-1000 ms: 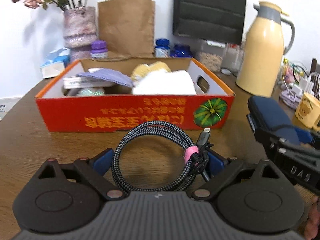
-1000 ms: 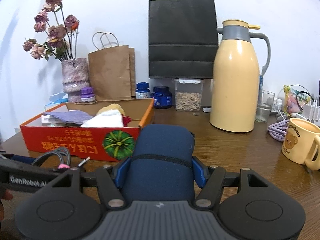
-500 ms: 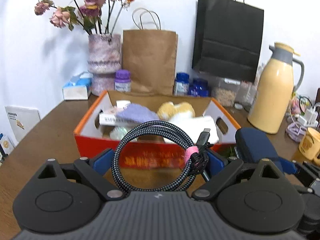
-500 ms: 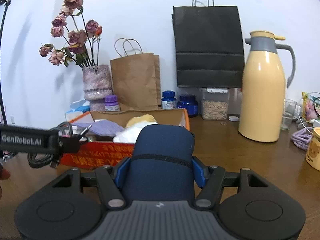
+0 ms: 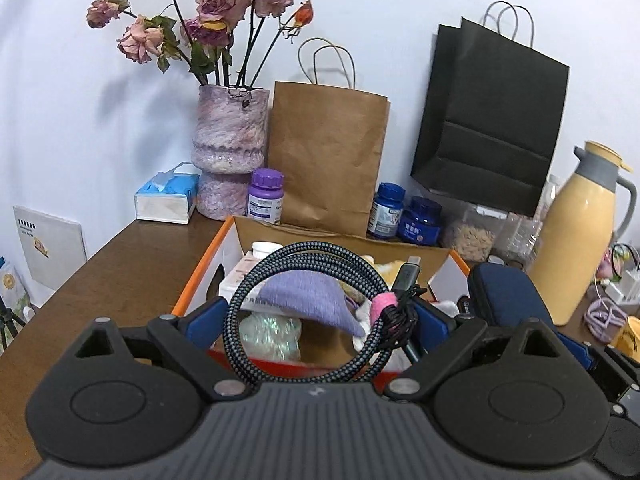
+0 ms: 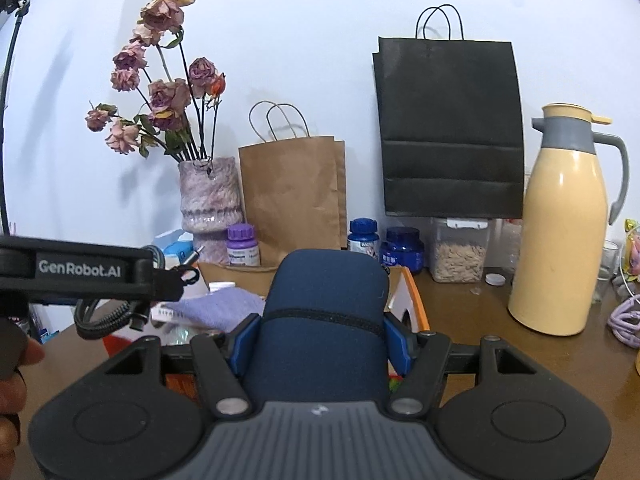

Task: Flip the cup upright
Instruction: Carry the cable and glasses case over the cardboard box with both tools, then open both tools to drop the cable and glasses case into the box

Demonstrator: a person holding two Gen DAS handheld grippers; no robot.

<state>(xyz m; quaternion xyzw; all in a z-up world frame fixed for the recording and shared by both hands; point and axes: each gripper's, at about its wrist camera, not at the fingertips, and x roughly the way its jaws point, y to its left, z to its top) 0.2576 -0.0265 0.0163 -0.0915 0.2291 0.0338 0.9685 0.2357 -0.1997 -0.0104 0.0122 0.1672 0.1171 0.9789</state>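
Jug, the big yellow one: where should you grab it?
By the grey handle, coming from the right. The jug stands upright, its body looks too wide to pinch, and the handle loop sticks out on that side.

1. I see a dark brown wooden bench (image 5: pixel 120 272) set against a white wall.
2. An orange cardboard box (image 5: pixel 200 276) sits on it, near me.
3. Behind the box stand a mottled purple ceramic vase (image 5: pixel 230 148), a blue tissue box (image 5: pixel 166 198), a brown paper bag (image 5: pixel 326 156) and blue-lidded bottles (image 6: pixel 362 236).
4. A tall cream thermos jug (image 6: pixel 560 232) stands to the right, beside a clear plastic container of seeds (image 6: pixel 458 256).
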